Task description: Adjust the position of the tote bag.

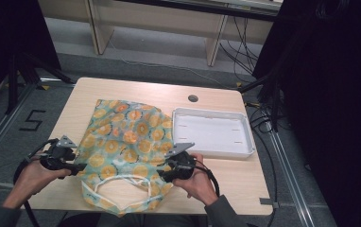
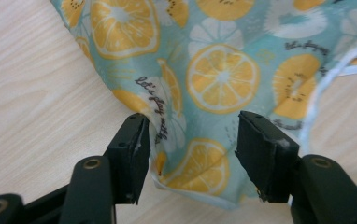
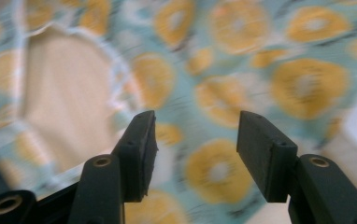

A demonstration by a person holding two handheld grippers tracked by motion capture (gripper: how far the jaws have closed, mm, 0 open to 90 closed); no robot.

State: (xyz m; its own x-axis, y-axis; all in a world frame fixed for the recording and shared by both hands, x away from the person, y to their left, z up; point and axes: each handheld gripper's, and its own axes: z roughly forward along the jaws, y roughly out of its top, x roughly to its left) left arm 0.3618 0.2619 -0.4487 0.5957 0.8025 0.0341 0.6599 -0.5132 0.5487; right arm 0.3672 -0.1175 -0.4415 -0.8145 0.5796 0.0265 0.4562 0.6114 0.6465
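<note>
Fruit-print cloth bag spread on the pale wooden surface (image 1: 226,182), both grippers let go.

The thin teal fabric bag with orange-slice print and white-trimmed handles (image 1: 124,142) lies flat left of a white rectangular plastic tray (image 1: 214,132), its near edge overhanging the surface. The left hand-held gripper (image 2: 191,156) stands released astride a bag corner; the right hand-held gripper (image 3: 196,154), released too, hovers over blurred fabric, where contact is hard to judge.

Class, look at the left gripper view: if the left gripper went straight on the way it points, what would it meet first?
Most likely the cloth. The left gripper has open jaws with the cloth's edge lying between them, not pinched, so it would push into that fabric on the table. Exact depth is hard to judge.
</note>
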